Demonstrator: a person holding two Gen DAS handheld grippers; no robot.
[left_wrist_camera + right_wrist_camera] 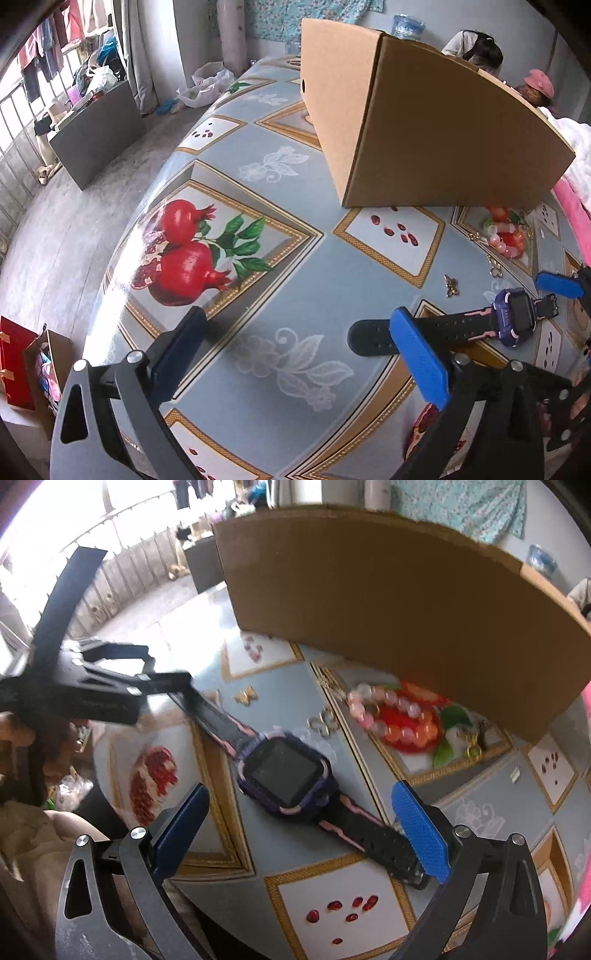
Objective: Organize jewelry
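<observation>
Rubber-strapped watch (pixel 286 775) flat on table (pixel 207 653), near cardboard box (pixel 406 602); both grippers wide, empty.
Light, floppy strap, hard glassy case: I'd have right gripper (pixel 299 827) pinch the case sides; left gripper (pixel 295 350) sits beside the far strap end.

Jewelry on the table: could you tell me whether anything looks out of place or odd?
Nothing looks damaged. The jewelry lies loose across the tablecloth, outside the cardboard box: smartwatch lying flat, bead bracelet, gold butterfly charm, gold rings. Both tongs are open, holding nothing.
</observation>
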